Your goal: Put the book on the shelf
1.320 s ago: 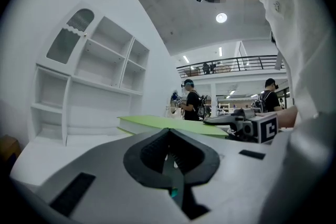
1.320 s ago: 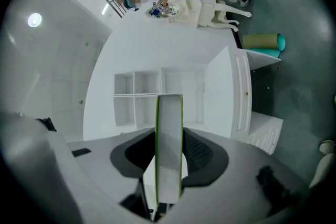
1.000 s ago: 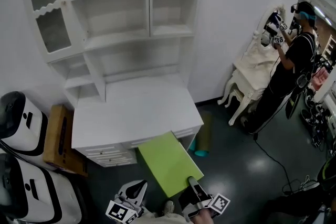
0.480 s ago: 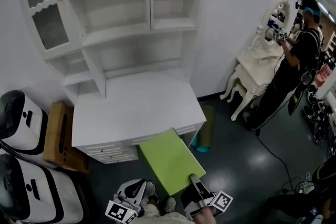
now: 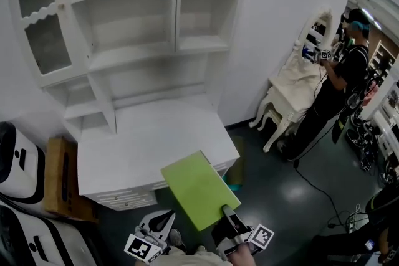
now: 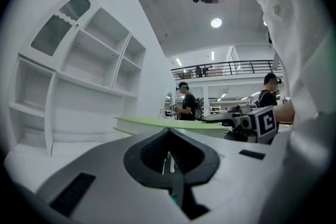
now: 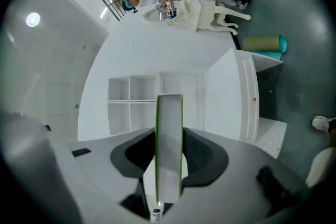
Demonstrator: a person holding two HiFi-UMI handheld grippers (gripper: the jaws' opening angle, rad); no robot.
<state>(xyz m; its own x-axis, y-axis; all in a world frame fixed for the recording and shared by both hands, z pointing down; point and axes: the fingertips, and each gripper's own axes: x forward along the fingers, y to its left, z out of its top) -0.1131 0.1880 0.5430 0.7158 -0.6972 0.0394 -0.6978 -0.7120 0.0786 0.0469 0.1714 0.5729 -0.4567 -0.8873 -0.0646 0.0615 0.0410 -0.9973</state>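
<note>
A flat lime-green book (image 5: 199,189) hangs level in front of the white desk top (image 5: 143,146), its far corner over the desk's front edge. My right gripper (image 5: 229,221) is shut on the book's near corner. In the right gripper view the book (image 7: 169,134) stands edge-on between the pads of the right gripper (image 7: 169,157). The white shelf unit (image 5: 131,50) rises behind the desk, its compartments bare. My left gripper (image 5: 159,225) hangs low at the left, shut with nothing in it. From the left gripper (image 6: 169,157), the book (image 6: 168,124) and right gripper (image 6: 247,120) show ahead.
White-and-black machines (image 5: 15,162) and a wooden box (image 5: 62,180) stand left of the desk. A teal-ended roll (image 7: 262,43) lies on the floor by the desk's right side. A person (image 5: 336,90) with grippers stands at an ornate white chair (image 5: 290,87) to the right.
The book and my right gripper have moved forward towards the desk, so the book's far corner now overlaps its front edge. The left gripper stays low.
</note>
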